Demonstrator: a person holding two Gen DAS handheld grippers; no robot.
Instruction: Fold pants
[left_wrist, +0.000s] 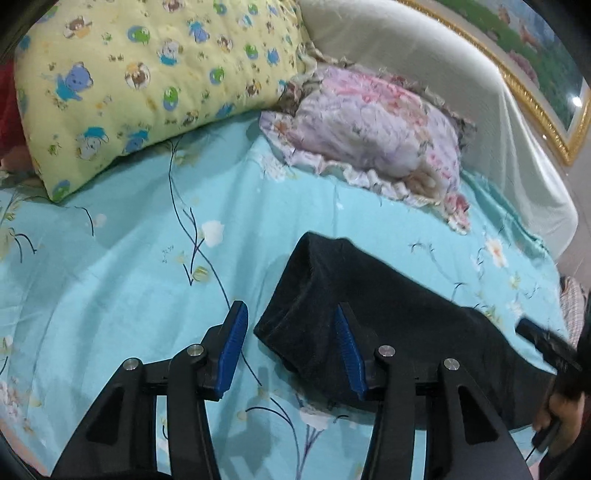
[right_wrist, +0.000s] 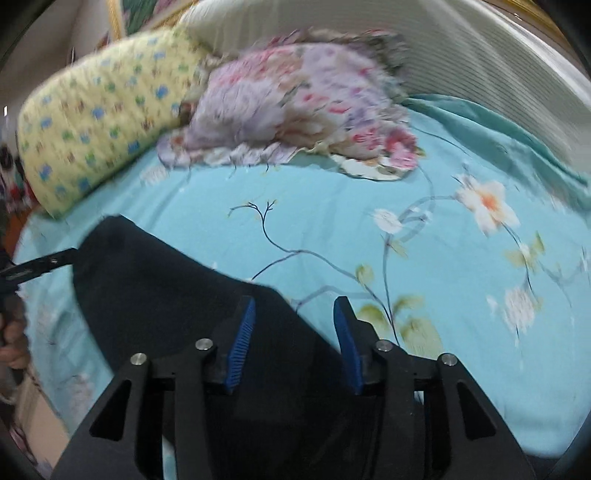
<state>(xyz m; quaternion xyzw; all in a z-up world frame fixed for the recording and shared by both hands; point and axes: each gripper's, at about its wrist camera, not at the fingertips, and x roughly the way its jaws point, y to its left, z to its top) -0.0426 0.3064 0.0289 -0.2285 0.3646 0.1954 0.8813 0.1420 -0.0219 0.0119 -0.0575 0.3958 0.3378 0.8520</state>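
The black pants (left_wrist: 388, 325) lie folded on the turquoise floral bed sheet (left_wrist: 129, 277). My left gripper (left_wrist: 291, 317) is open and empty above the pants' left end; its right finger is over the cloth, its left finger over the sheet. In the right wrist view the pants (right_wrist: 177, 295) stretch from lower centre to the left. My right gripper (right_wrist: 294, 314) is open and empty over their right edge. The right gripper shows at the left view's right edge (left_wrist: 543, 343).
A yellow bear-print pillow (left_wrist: 147, 81) and a crumpled floral pillow (left_wrist: 376, 133) lie at the head of the bed. A white padded headboard (left_wrist: 461, 85) runs behind them. A gold-framed picture (left_wrist: 535, 74) hangs above. The left gripper's tip shows at far left (right_wrist: 40, 264).
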